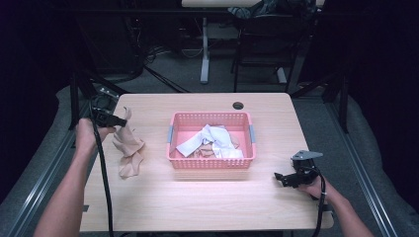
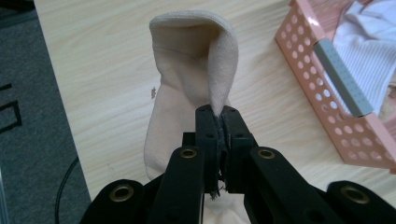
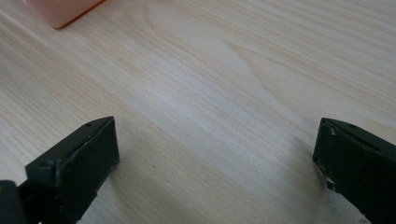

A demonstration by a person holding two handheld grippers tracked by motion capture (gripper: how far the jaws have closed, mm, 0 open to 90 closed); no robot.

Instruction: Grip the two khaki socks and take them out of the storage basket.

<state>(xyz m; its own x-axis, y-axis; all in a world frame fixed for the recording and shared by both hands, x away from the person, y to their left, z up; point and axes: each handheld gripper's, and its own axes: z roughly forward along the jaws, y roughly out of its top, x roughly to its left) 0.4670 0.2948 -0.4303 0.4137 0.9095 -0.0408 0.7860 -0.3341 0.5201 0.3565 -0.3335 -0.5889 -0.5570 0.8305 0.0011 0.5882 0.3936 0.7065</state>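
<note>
A beige sock (image 1: 129,149) hangs from my left gripper (image 1: 120,120) at the table's left side, its lower end lying on the wood. In the left gripper view the jaws are pinched tight on the sock's (image 2: 187,88) cuff edge, my left gripper (image 2: 220,123) shut on it. A pink basket (image 1: 173,148) stands mid-table with white cloth (image 1: 213,140) and beige pieces inside. My right gripper (image 1: 282,178) rests low near the table's front right, open. In the right gripper view, between the wide-apart fingers of my right gripper (image 3: 215,158), there is only bare wood.
The wooden table (image 1: 197,197) has a round cable hole (image 1: 238,105) at its back edge. The basket's corner (image 3: 60,11) lies far off in the right gripper view. A desk leg and chairs stand on the floor behind the table.
</note>
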